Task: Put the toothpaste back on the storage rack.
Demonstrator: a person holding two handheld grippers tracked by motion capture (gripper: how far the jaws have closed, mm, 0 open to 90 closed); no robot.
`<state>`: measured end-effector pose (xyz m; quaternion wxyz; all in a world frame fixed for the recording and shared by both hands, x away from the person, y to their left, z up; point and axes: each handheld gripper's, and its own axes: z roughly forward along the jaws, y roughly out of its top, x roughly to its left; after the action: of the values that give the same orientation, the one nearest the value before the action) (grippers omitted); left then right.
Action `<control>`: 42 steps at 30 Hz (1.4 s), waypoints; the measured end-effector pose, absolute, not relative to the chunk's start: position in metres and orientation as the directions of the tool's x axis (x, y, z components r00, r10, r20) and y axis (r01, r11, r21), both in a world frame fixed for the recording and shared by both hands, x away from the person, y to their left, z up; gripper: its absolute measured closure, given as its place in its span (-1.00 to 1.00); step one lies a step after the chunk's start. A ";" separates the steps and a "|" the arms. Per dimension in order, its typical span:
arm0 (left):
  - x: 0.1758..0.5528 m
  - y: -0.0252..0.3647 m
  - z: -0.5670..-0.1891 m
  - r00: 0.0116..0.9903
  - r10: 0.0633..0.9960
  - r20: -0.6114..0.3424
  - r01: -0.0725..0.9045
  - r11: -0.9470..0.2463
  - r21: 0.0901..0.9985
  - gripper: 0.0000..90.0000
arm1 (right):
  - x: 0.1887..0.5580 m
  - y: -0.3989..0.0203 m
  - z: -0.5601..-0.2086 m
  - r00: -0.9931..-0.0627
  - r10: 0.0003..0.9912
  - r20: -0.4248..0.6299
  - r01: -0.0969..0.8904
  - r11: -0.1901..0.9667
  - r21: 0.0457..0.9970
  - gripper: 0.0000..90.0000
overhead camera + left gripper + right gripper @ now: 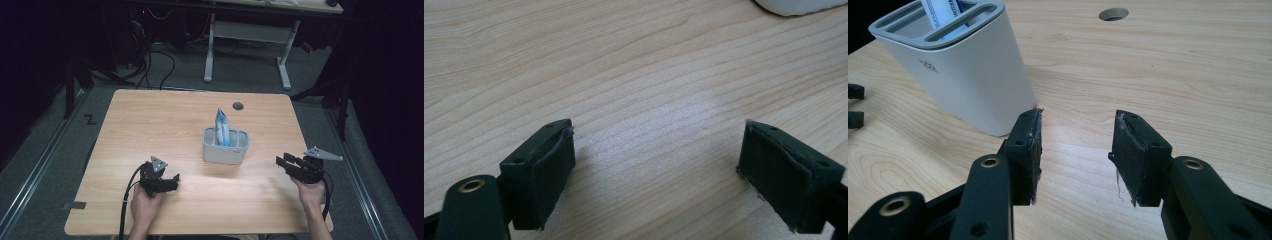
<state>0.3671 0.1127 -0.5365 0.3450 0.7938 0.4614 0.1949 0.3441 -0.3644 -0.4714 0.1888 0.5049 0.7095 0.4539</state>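
Observation:
A white holder with a grey slotted top [225, 146] stands upright near the middle of the wooden table [150, 125]. A blue and white tube [222, 126] sticks up out of one of its slots. My left gripper [174, 181] rests low on the table at the front left, open, with bare wood between its jaws [656, 165]. My right gripper [283, 162] is at the front right, open and holding nothing, pointing toward the holder [958, 65]. In the right gripper view the tube [943, 11] shows in a slot, and the holder stands just left of my right gripper [1075, 145].
A round cable hole [238, 106] is set in the table behind the holder. Beyond the table's far edge stands another desk with a white frame [247, 35], with cables on the floor. A corner of the white holder [796, 6] shows at the top right of the left gripper view.

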 end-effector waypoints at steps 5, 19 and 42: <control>0.367 0.113 -0.536 0.498 0.867 -0.009 0.598 -0.336 0.728 -0.66 | 0.345 -0.361 -0.474 -0.419 0.889 0.188 0.552 0.085 0.830 0.22; 0.367 0.113 -0.536 0.498 0.867 -0.009 0.598 -0.336 0.727 -0.66 | 0.347 -0.352 -0.489 -0.418 0.895 0.159 0.575 0.125 0.809 0.21; 0.367 0.113 -0.536 0.498 0.867 -0.010 0.599 -0.335 0.727 -0.66 | 0.359 -0.327 -0.509 -0.443 0.894 0.067 0.597 0.239 0.766 0.15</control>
<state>0.3669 0.1126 -0.5364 0.3450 0.7936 0.4618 0.1946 0.3592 -0.3273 -0.5087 0.1972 0.4894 0.7619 0.3758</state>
